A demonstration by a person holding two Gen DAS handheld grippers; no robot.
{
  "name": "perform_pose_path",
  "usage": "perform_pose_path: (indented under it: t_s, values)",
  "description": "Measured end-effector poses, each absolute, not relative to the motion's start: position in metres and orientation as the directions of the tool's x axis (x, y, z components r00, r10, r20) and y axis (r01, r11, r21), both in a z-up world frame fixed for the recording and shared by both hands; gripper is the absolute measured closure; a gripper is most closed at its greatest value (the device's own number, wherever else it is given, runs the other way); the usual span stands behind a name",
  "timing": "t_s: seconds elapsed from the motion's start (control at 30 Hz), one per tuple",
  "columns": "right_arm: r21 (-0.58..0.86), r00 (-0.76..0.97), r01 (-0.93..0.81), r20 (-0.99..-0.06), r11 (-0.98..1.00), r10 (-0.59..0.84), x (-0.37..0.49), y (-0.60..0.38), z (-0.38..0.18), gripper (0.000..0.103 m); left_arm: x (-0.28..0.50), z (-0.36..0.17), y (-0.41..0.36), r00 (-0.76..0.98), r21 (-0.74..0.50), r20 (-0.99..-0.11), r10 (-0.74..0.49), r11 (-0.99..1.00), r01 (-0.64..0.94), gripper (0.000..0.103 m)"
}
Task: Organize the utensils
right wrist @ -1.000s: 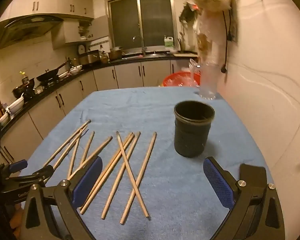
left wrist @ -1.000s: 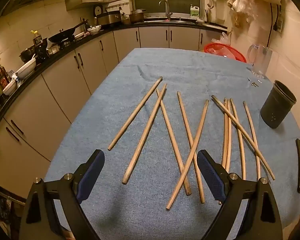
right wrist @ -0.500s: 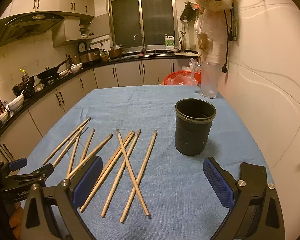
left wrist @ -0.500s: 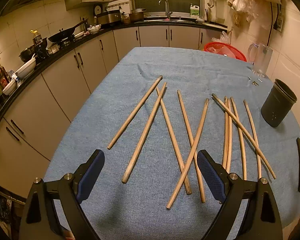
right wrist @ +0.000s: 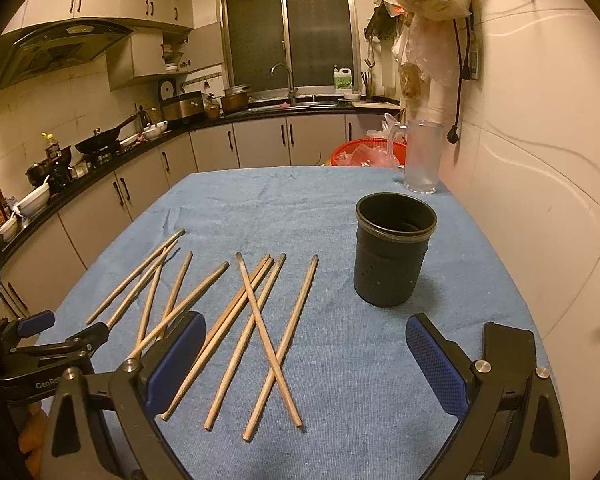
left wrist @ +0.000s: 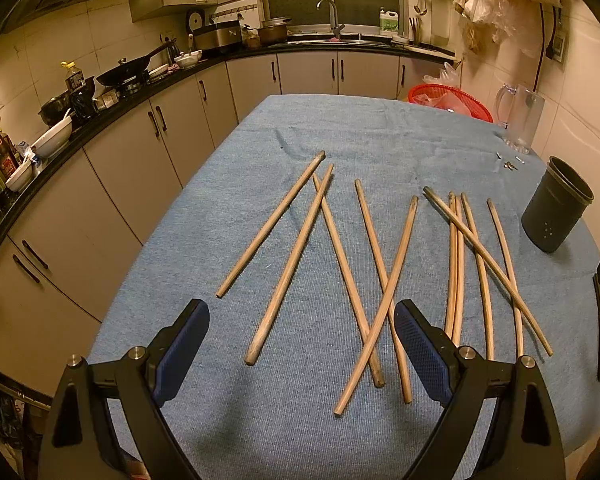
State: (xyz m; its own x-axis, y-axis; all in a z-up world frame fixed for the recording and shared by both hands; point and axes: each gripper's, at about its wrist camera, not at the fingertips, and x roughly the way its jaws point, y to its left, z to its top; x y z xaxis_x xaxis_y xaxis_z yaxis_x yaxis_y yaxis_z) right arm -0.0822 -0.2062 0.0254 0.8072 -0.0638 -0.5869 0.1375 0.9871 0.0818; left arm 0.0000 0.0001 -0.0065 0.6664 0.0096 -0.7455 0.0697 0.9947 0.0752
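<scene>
Setting: a kitchen at night, a table under a blue cloth (left wrist: 228, 420) near the counter.
Chopsticks: ten wooden chopsticks (left wrist: 370, 264) lie scattered flat on the cloth, several crossing one another; a tighter group of five (right wrist: 256, 332) lies nearest the holder.
Holder: a black cylindrical utensil holder (right wrist: 392, 250) stands upright on the cloth, apart from the chopsticks, its mouth showing nothing inside.
Left gripper (left wrist: 302, 344): jaws spread wide, gripping nothing, hovering low over the near ends of the chopsticks.
Right gripper (right wrist: 306, 354): jaws likewise wide and unladen, facing the holder.
Background: a clear glass mug (right wrist: 418, 156) stands at the table's far edge, a red basket (right wrist: 360, 152) behind it.
</scene>
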Motion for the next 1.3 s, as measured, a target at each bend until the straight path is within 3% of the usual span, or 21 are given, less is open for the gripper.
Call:
perform_pose_path:
  t_s: [0.4, 0.7, 0.87, 0.93, 1.03, 1.1, 1.23, 1.3]
  values:
    - [0.071, 0.801, 0.124, -0.595, 0.99, -0.058, -0.081, -0.204, 0.024, 0.002, -0.002, -0.004, 0.001, 0.665, 0.104, -0.746, 0.029, 0.992, 0.074, 0.009]
    - [0.069, 0.787, 0.064, -0.617, 0.996, -0.008, -0.066, -0.202, 0.027, 0.006, 0.009, -0.009, 0.012, 0.64, 0.007, -0.767, -0.051, 0.996, 0.087, 0.009]
    - [0.1, 0.754, -0.025, -0.652, 0.995, 0.084, -0.045, -0.199, 0.034, 0.034, 0.026, -0.005, 0.023, 0.654, 0.044, -0.756, -0.036, 0.993, 0.106, 0.011]
    - [0.12, 0.736, -0.061, -0.665, 0.991, 0.126, -0.035, -0.197, 0.037, 0.035, 0.038, -0.001, 0.03, 0.632, 0.036, -0.774, -0.046, 0.993, 0.116, 0.021]
    - [0.145, 0.697, -0.106, -0.695, 0.984, 0.178, -0.014, -0.194, 0.039, 0.054, 0.062, 0.004, 0.04, 0.584, 0.025, -0.809, -0.063, 0.99, 0.142, 0.032]
    - [0.189, 0.658, -0.128, -0.718, 0.974, 0.226, 0.004, -0.193, 0.039, 0.059, 0.08, 0.009, 0.043, 0.578, -0.009, -0.809, -0.111, 0.984, 0.176, 0.033]
    - [0.256, 0.601, -0.143, -0.745, 0.956, 0.29, 0.037, -0.193, 0.038, 0.066, 0.116, 0.018, 0.041, 0.558, -0.041, -0.813, -0.165, 0.973, 0.228, 0.052]
    - [0.28, 0.588, -0.146, -0.747, 0.949, 0.31, 0.048, -0.192, 0.037, 0.067, 0.139, 0.014, 0.037, 0.524, -0.027, -0.84, -0.142, 0.975, 0.221, 0.055]
